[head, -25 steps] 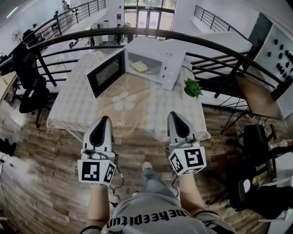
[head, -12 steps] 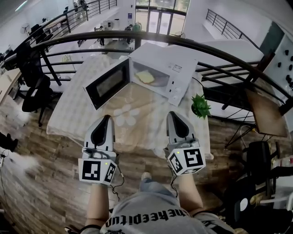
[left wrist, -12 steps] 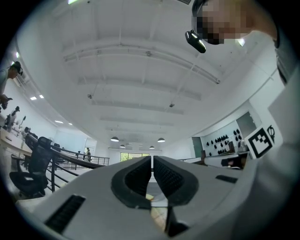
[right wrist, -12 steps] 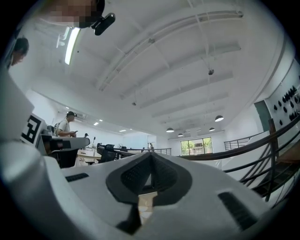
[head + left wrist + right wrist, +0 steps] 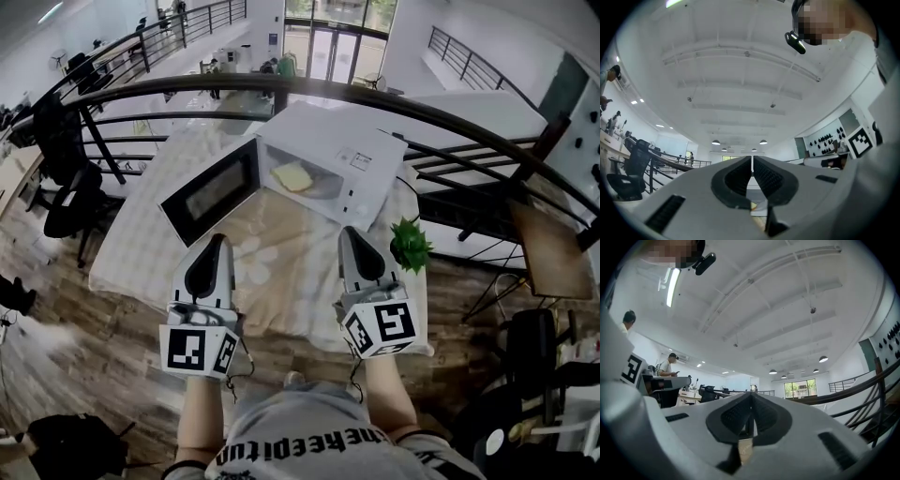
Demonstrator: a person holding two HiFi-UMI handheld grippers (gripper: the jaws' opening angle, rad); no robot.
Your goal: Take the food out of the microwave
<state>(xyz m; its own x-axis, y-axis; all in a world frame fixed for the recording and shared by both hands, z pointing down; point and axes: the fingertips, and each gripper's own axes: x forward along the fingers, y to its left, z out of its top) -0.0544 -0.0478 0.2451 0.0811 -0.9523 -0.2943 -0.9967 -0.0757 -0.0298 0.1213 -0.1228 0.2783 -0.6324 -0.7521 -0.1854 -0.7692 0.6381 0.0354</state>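
Note:
A white microwave (image 5: 342, 155) stands at the far end of a cloth-covered table (image 5: 141, 253), its door (image 5: 211, 192) swung wide open to the left. Inside it lies the food (image 5: 292, 176), a pale yellow slab on a plate. My left gripper (image 5: 217, 244) and right gripper (image 5: 348, 234) are held side by side over the table's near edge, both short of the microwave and pointing at it. Both are shut with nothing in them. In the left gripper view the left gripper (image 5: 752, 159) shows its jaws together, and in the right gripper view the right gripper (image 5: 751, 394) does too; both look up at the ceiling.
A small green potted plant (image 5: 410, 246) stands on the table's right corner beside the microwave. A dark curved railing (image 5: 450, 122) runs behind the table. Black office chairs (image 5: 66, 178) stand at the left on the wooden floor (image 5: 84, 356).
Both grippers and the person have moved forward toward the table; the grippers' tips now lie over its near edge. The microwave looks nearer. Both jaws stayed shut.

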